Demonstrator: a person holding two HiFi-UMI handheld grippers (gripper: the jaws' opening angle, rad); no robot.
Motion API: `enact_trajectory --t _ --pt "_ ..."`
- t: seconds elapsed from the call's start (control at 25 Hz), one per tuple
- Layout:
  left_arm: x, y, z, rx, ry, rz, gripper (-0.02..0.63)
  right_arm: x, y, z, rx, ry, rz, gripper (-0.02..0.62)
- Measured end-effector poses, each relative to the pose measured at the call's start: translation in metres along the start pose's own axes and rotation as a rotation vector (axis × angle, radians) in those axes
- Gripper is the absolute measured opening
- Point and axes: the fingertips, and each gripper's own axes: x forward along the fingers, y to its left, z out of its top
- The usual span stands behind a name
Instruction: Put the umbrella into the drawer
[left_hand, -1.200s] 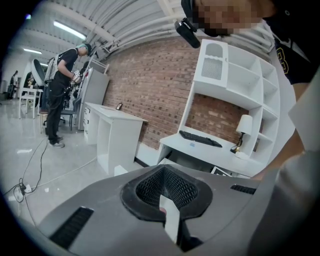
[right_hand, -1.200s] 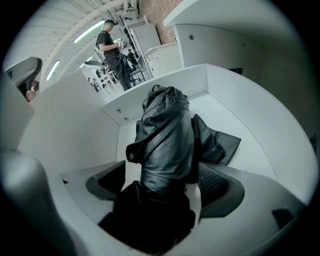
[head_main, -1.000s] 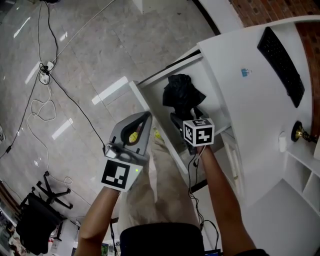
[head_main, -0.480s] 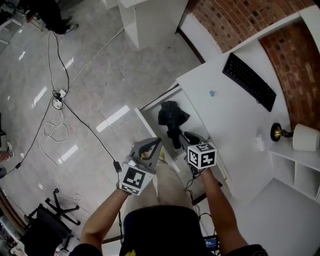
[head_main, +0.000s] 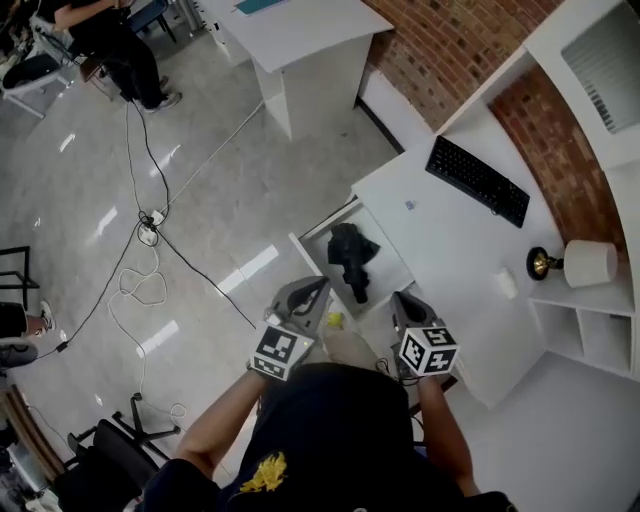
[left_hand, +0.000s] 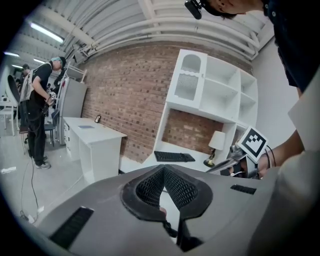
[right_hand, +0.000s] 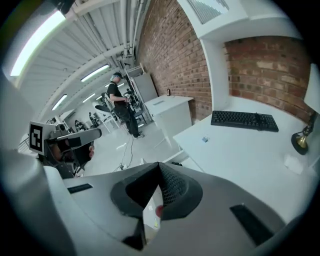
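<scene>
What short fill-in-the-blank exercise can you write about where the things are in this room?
1. The black umbrella lies inside the open ___.
2. On the white desk, near the brick wall, lies a black ___.
3. A white power strip with its cables lies on the shiny ___.
Missing words: drawer, keyboard, floor.
</scene>
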Motion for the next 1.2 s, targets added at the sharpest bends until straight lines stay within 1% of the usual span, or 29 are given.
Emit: enact_trajectory --t 0.16,0.32,0.4,0.56,0.8,0.96,1.2 --pt "-0.013 -0.007 0.017 0.019 -0.006 -0.001 0.016 -0.029 0.008 0.015 0.034 -0.076 -0.015 0.003" --pt "-0.017 -0.015 0.034 0.063 -0.023 -0.026 0.016 -0.046 0.025 0.029 0.021 -0.129 -0.005 0.003" --pt "-0.020 -0.011 0.045 0.077 -0.046 -0.026 0.017 -0.053 0.032 0.033 0.013 -0.147 -0.005 0.003" --pt "-0.021 0.001 0.060 0.078 -0.074 -0.019 0.016 -0.061 0.035 0.038 0.007 -0.170 -0.015 0.003" --pt "-0.029 -0.003 0.064 0.136 -0.077 -0.020 0.016 -0.074 0.038 0.041 0.011 -0.200 -0.028 0.003" --pt "-0.036 0.002 0.067 0.126 -0.085 0.002 0.017 -0.083 0.039 0.046 0.009 -0.224 -0.031 0.003" --pt "-0.038 0.005 0.065 0.129 -0.080 0.003 0.017 -0.084 0.041 0.046 0.004 -0.227 -0.033 0.003"
